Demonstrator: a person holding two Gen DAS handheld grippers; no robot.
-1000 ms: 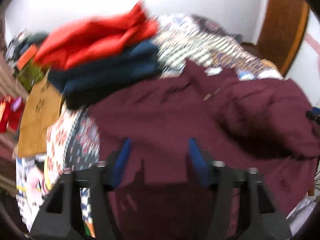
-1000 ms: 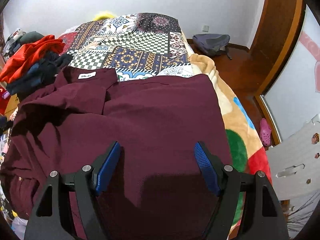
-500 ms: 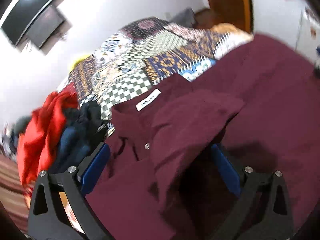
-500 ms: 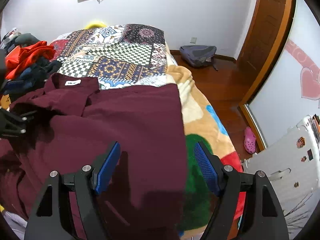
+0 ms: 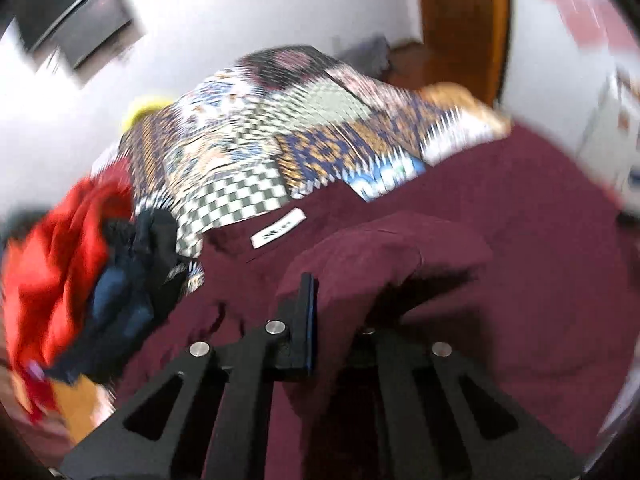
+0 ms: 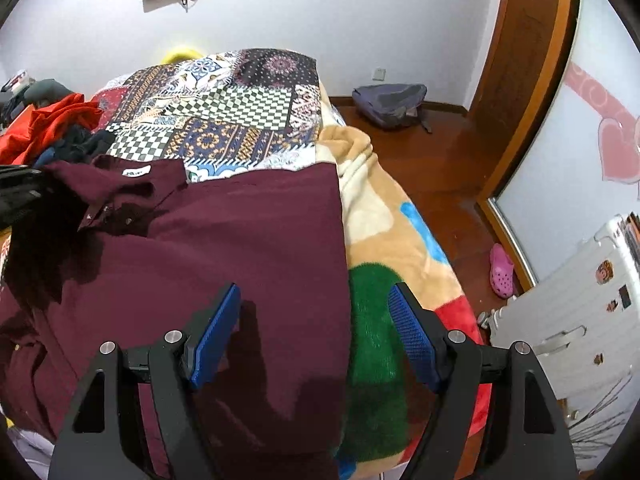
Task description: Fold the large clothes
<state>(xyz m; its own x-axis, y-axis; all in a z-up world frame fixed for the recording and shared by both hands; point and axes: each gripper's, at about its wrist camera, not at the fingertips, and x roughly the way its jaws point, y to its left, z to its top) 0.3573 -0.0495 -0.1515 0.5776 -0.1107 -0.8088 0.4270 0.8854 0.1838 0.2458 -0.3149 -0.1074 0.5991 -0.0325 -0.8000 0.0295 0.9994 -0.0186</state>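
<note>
maroon shirt (image 6: 224, 248) lies lengthwise, collar toward upper left; left gripper (image 5: 316, 312) has just clamped its fold, right gripper (image 6: 316, 336) gapes empty.

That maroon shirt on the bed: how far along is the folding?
Early. Done: the maroon shirt lies spread flat, its right edge straight along the blanket. In hand: the left gripper has just closed its jaws on a fold of the shirt's left side, which drapes over it. The right gripper hovers open above the cloth. Left: the folds themselves, and the red and navy clothes piled by the patchwork quilt.
</note>
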